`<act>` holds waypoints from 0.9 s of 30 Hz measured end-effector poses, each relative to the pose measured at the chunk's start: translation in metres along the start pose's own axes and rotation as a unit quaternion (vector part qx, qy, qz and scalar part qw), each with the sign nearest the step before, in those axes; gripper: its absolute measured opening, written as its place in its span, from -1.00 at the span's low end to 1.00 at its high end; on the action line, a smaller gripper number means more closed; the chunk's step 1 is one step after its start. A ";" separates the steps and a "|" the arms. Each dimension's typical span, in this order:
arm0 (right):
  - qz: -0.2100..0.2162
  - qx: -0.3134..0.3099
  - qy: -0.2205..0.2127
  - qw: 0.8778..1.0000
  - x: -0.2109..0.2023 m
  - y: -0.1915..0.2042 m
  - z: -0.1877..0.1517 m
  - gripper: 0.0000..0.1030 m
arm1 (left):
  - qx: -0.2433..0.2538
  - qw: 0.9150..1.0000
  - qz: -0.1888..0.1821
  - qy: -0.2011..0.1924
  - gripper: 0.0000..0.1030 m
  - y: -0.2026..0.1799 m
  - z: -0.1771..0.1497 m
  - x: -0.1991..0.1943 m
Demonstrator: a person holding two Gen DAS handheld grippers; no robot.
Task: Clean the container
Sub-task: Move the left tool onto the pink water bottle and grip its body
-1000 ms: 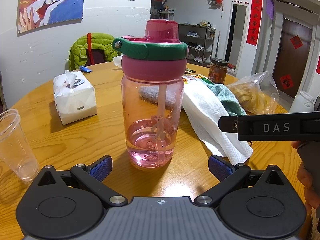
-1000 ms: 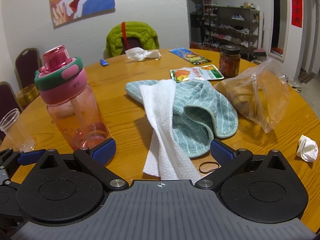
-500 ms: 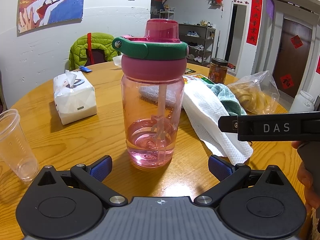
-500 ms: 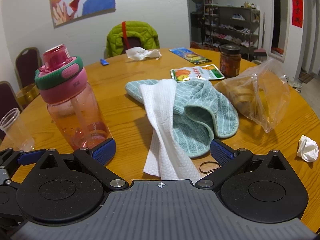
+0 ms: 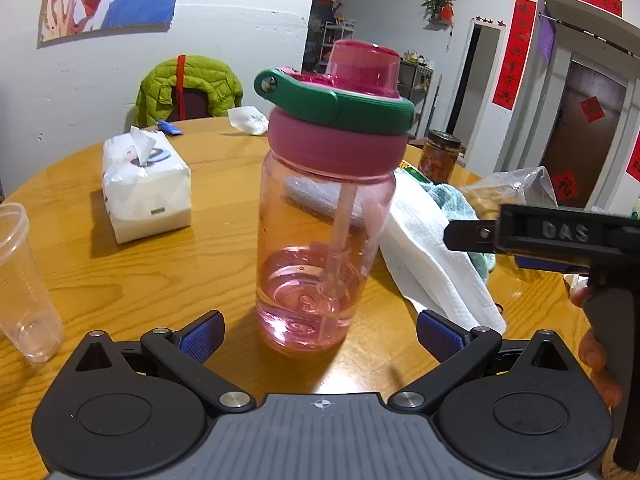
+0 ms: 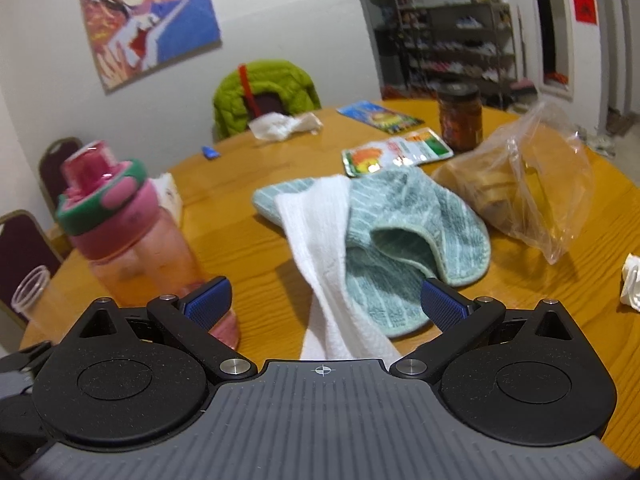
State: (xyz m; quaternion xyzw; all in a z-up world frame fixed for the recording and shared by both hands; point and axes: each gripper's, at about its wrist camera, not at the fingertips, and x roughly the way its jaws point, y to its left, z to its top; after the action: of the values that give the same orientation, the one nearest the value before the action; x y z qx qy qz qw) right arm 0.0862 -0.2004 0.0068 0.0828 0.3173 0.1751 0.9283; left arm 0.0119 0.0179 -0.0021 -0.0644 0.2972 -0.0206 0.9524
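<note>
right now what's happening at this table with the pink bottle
A person holds a claw in each hand at a round wooden table. The left claw is open and lined up on the pink water bottle, which stands upright, lid on, a little liquid at the bottom; nothing grips it yet. The right claw is open too, pointing at the white cloth draped over a teal towel. Cleaning has not visibly begun.

One bottle (image 5: pixel 326 216), one plastic cup (image 5: pixel 22 280), two cloths, one jar (image 6: pixel 459 116), one tissue pack (image 5: pixel 144 188).
</note>
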 end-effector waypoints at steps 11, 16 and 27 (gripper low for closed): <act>0.041 0.044 -0.004 0.998 0.003 -0.016 0.022 1.00 | -0.017 1.000 -0.018 -0.015 0.99 0.007 0.011 -0.004; 0.105 0.059 -0.050 0.992 0.003 -0.037 0.015 1.00 | -0.042 0.996 -0.060 -0.049 0.99 0.012 0.026 -0.008; 0.091 -0.010 -0.093 0.991 0.014 -0.031 0.010 1.00 | -0.001 0.998 -0.038 -0.054 0.99 0.014 0.031 0.022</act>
State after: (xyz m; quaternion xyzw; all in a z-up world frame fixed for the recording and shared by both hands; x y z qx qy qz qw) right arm 0.1110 -0.2237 -0.0015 0.1184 0.2194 0.2538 0.9346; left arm 0.0477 0.0337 0.0086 -0.0774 0.2432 -0.0528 0.9654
